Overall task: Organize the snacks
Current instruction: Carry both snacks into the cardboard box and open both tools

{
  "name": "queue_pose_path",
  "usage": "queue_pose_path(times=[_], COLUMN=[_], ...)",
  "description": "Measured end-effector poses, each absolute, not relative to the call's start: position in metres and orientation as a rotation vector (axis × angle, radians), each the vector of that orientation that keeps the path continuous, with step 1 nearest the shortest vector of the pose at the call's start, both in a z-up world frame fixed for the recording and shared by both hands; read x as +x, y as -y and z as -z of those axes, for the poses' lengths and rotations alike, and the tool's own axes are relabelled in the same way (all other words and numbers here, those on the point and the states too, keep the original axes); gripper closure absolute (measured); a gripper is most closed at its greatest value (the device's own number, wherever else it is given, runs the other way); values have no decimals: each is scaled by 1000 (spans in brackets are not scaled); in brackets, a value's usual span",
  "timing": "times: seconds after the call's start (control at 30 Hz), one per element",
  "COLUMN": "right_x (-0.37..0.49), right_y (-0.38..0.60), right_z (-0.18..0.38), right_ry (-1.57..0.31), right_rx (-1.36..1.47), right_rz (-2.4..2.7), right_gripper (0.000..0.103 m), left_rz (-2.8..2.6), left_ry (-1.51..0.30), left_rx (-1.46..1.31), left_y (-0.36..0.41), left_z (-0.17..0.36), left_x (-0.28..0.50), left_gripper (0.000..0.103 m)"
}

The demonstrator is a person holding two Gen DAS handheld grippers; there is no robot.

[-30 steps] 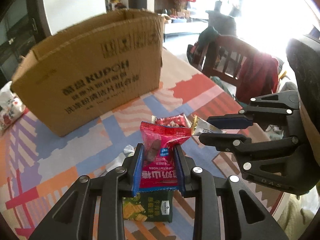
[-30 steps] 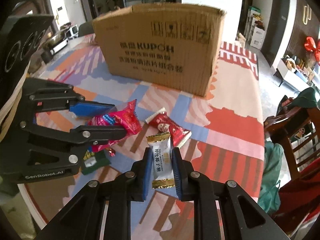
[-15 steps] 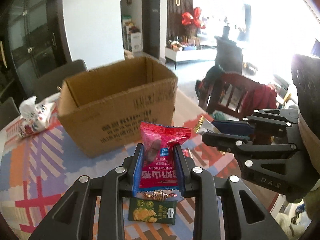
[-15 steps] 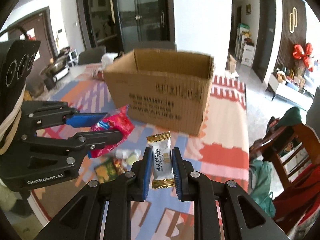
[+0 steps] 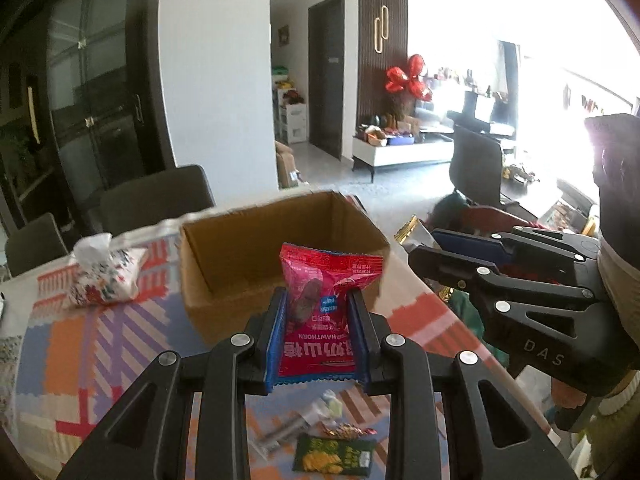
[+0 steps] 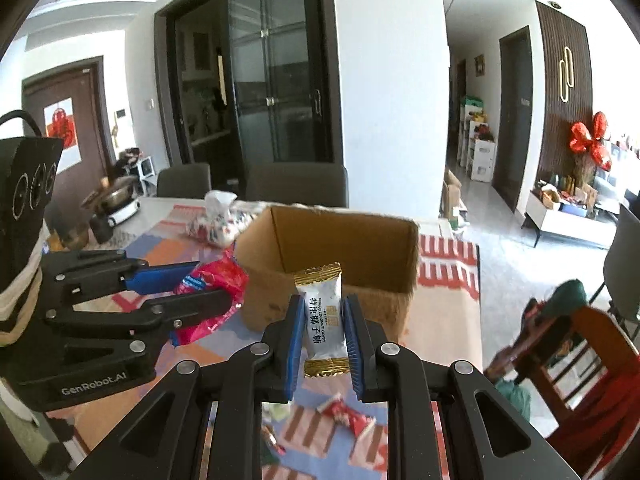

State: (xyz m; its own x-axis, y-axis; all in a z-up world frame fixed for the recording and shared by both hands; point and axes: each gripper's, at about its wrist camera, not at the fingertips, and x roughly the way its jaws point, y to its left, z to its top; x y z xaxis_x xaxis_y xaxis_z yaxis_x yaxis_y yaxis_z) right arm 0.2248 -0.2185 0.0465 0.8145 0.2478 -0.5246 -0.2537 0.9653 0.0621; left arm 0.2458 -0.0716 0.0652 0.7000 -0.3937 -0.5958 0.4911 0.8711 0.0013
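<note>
Both wrist fisheyes look forward along their tongs, raised above the patterned-cloth counter [image 5: 100, 344], close to the shared open brown cardboard box [image 5: 280, 248] [image 6: 332, 236]; each sees the other.

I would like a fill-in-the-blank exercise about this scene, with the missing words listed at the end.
1. The left gripper is shut on a ____ hawthorn snack packet.
2. The right gripper holds a white coconut candy whose two sealed ends are ____ in colour.
3. Both snacks are held up in front of an open ____ box.
4. On the table below the left gripper lies a flat ____ packet showing crackers.

Missing words: red; gold; cardboard; green
</note>
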Motion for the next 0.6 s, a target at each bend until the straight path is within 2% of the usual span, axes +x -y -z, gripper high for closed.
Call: queue_pose_path(times=[0.37, 0.6], right_x=[271, 305], right_y=[210, 202], right_z=[-60, -60], right_ry=[-576, -606], right_rx=[17, 13], right_rz=[-273, -271], right_gripper=[82, 82], left_rz=[432, 406], left_ry=[-614, -655], left_rx=[165, 134], left_y=[58, 51], left_z=[-83, -77], left_x=[291, 327], left_gripper=[74, 74])
